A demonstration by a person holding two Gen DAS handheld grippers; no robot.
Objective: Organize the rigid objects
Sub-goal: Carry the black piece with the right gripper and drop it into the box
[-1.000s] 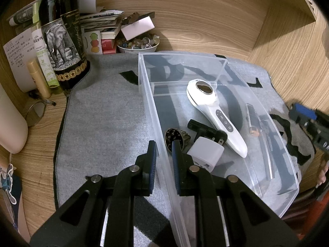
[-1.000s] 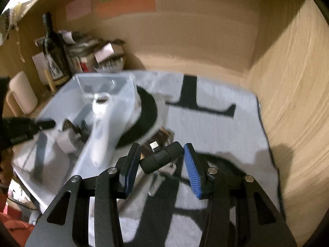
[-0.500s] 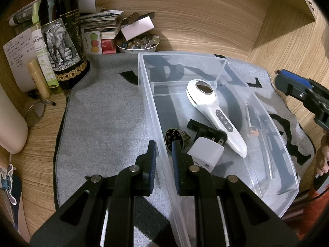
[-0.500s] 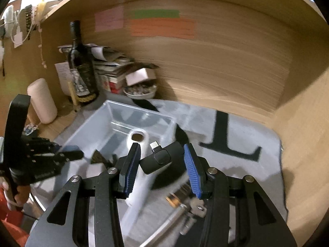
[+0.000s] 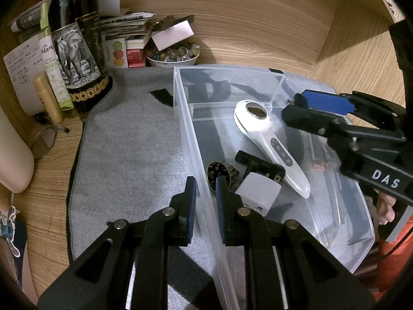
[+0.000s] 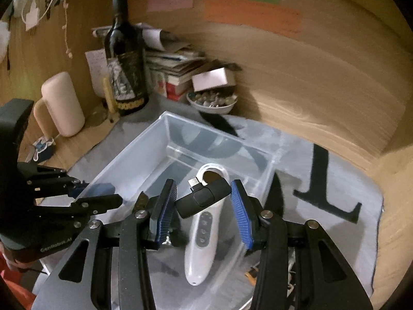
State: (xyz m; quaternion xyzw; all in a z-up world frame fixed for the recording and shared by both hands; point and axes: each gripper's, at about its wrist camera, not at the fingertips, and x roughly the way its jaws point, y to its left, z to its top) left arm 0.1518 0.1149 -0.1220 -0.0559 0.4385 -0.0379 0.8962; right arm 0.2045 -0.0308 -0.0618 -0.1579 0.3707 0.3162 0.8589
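Note:
A clear plastic bin (image 5: 180,118) stands on a grey mat. Inside lie a white handheld device (image 5: 268,144), a white plug adapter (image 5: 258,193), a black plug (image 5: 255,162) and a dark round piece (image 5: 218,173). My left gripper (image 5: 206,188) is shut on the bin's near left wall. My right gripper (image 6: 204,201) is shut on a small black USB-C device (image 6: 202,198) and holds it above the bin (image 6: 165,124), over the white device (image 6: 204,232). The right gripper also shows in the left wrist view (image 5: 317,108) over the bin's right side.
A dark wine bottle (image 5: 77,51), tubes, stacked papers and a bowl of stones (image 5: 173,54) line the back left by the wooden wall. Loose keys and metal bits (image 6: 258,271) lie on the mat right of the bin. A wooden wall rises at the right.
My right gripper has carried the black USB-C device up and left from the mat to above the bin. My left gripper has kept its hold on the bin wall.

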